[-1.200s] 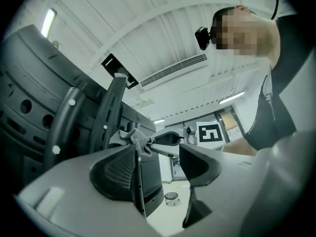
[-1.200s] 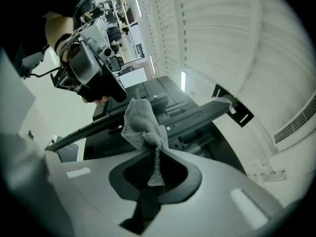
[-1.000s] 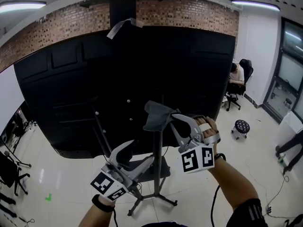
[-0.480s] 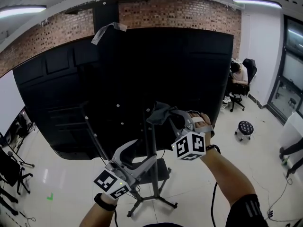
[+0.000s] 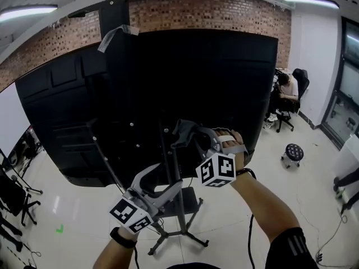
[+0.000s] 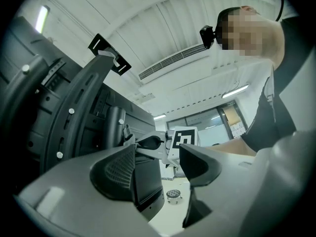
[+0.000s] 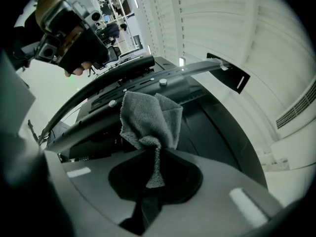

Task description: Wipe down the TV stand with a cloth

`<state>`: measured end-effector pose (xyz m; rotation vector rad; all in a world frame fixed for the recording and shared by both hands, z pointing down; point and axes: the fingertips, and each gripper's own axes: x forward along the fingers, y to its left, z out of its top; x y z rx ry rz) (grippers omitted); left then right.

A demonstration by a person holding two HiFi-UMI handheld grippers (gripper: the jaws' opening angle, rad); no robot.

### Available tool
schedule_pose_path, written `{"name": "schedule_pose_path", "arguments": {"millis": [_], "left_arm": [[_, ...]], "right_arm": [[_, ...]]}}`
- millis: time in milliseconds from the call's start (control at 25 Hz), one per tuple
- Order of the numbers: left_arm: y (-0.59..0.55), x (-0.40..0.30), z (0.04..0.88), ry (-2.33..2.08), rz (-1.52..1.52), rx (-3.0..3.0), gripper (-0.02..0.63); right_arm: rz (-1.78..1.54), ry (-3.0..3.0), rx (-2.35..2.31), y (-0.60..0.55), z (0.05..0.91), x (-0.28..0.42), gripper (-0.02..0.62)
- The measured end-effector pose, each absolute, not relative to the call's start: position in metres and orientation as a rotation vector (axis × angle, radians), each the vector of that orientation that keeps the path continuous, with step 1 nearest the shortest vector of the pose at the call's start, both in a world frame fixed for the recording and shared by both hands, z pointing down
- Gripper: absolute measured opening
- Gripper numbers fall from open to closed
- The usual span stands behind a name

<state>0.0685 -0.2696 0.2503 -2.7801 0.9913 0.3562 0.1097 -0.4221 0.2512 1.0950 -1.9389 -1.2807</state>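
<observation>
The right claw point(image 5: 196, 139) is pinched tight on a grey cloth point(image 5: 184, 131), which bunches up above its tips near the middle of the head view. In the right gripper view the cloth point(image 7: 150, 117) hangs from the pressed jaws of the right claw point(image 7: 152, 176), right in front of a dark curved bracket arm point(image 7: 123, 83) with screws. I cannot tell whether the fabric actually touches it.

The left claw point(image 5: 166, 180) sits lower, toward 7 o'clock from the cloth, just beside the upright pole of the TV stand point(image 5: 180, 212). Its jaws are spread with nothing between them; in its own view the gap of the left claw point(image 6: 158, 168) shows only the room beyond.

The black back of the TV point(image 5: 185, 77) fills the upper half of the head view, and a brick wall point(image 5: 213, 10) shows above it. At 3 o'clock a person point(image 5: 287, 88) sits in an office chair, with a round stool point(image 5: 294, 152) on the floor near them.
</observation>
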Motion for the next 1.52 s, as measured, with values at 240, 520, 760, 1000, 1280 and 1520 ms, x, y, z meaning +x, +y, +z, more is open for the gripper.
{"name": "schedule_pose_path", "arguments": {"millis": [240,520,760,1000,1280,1520], "left_arm": [[-0.279,0.091,0.25,0.973,0.363,-2.792,0.304],[-0.284,0.121,0.254,0.946,0.356,-2.806,0.304],[-0.285,0.135,0.258,0.955,0.356,-2.81,0.304],[-0.277,0.127,0.259,0.979,0.357,-2.79,0.304],[-0.256,0.084,0.25,1.016,0.369,-2.73,0.304],[-0.234,0.022,0.245,1.036,0.371,-2.71,0.304]], "right_arm": [[-1.239,-1.923,1.149,-0.431,0.249,0.153,0.028],[-1.162,-1.881,1.217,-0.443,0.254,0.213,0.028],[-1.117,-1.873,1.247,-0.446,0.258,0.244,0.028],[-1.191,-2.058,1.252,-0.405,0.231,0.225,0.028],[-1.233,-2.27,1.179,-0.351,0.2,0.152,0.028],[-1.244,-2.38,1.08,-0.315,0.191,0.066,0.029]]}}
